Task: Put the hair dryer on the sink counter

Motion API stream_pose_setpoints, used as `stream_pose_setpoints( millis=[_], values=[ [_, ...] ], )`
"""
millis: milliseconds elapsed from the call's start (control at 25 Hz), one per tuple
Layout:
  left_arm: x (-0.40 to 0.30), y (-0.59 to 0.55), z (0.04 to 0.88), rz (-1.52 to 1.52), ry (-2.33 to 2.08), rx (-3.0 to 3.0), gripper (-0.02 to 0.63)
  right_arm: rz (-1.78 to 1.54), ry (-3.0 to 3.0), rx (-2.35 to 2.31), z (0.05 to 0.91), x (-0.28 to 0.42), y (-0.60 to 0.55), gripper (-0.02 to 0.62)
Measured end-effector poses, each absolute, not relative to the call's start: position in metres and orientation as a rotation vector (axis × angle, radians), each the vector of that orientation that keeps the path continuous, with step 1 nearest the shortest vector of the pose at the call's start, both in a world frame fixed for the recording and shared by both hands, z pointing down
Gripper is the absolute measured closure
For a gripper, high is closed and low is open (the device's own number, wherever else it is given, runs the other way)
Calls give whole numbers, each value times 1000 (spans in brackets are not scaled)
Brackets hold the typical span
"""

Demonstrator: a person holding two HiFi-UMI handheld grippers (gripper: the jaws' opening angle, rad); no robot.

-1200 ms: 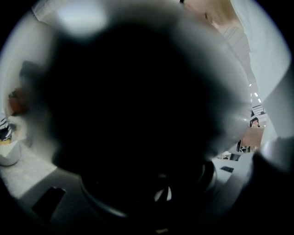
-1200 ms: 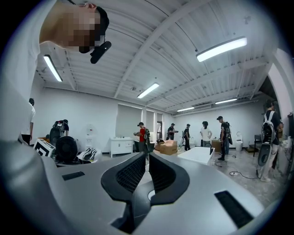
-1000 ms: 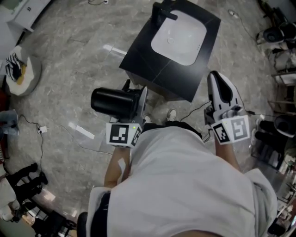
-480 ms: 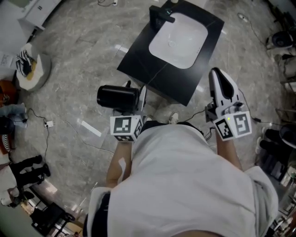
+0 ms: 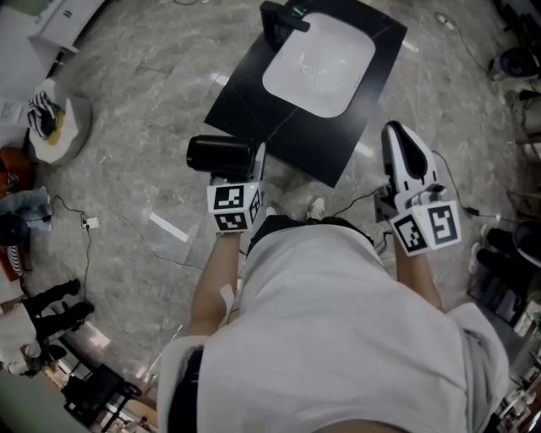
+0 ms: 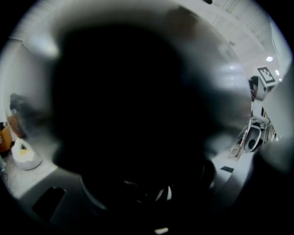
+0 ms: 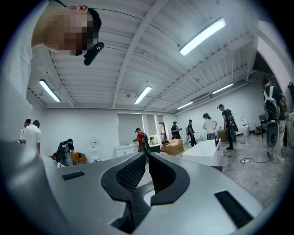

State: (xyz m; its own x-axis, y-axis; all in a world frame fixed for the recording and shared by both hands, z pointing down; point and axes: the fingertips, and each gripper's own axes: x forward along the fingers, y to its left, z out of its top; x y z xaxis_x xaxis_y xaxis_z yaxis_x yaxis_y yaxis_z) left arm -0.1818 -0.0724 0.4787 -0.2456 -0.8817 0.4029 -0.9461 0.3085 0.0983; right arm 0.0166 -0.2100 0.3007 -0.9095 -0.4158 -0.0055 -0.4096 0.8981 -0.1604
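Dryer (image 5: 218, 156), black, centre-left of frame, just below the counter's (image 5: 254, 106) lower-left edge, over the floor. Long axis lies left-right; barrel end points left. Left gripper (image 5: 247, 162) has its jaws wide and clamped on the dryer's right end; its own view is filled with dark bulk. Right gripper (image 5: 397, 135), centre-right: jaws closed together, nothing between. White basin (image 5: 319, 55) sunk in the counter, faucet (image 5: 283, 17) at its upper-left edge.

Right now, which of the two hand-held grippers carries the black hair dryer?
The left gripper: the black cylindrical hair dryer sits in its jaws and fills its view. The right gripper has its jaws together, with nothing between them.
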Motion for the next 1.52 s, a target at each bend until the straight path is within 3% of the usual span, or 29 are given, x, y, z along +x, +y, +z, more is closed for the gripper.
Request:
stream_pose_setpoints(
  millis=[560, 1520],
  values=[
    [-194, -113, 549, 391, -2049, 1534, 387, -250, 2985, -795, 303, 56, -235, 548],
    [-203, -149, 638, 525, -1700, 1344, 387, -243, 2966, -845, 303, 65, -244, 548]
  ],
)
